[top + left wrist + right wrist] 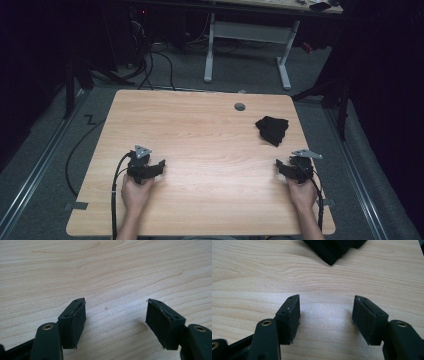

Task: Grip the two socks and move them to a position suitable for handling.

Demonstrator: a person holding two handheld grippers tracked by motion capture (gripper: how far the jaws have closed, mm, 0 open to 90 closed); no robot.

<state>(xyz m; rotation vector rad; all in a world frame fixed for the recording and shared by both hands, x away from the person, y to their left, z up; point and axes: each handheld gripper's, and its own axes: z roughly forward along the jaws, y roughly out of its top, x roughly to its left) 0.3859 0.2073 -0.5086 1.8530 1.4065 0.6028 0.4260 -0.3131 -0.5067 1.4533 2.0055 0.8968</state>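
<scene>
Two grippers sit low on the wooden table (200,130) with nothing between their jaws: your left gripper (159,167) rests at the near left over bare wood, jaws spread wide, and your right gripper (281,167) at the near right is just as released. Your black cloth (272,129) lies bunched toward the far right, ahead of the right gripper and apart from it. By the look of things, nothing is grasped yet; the whole handling remains.

no readable text, labels, brands, numbers or signs on anything in view
</scene>
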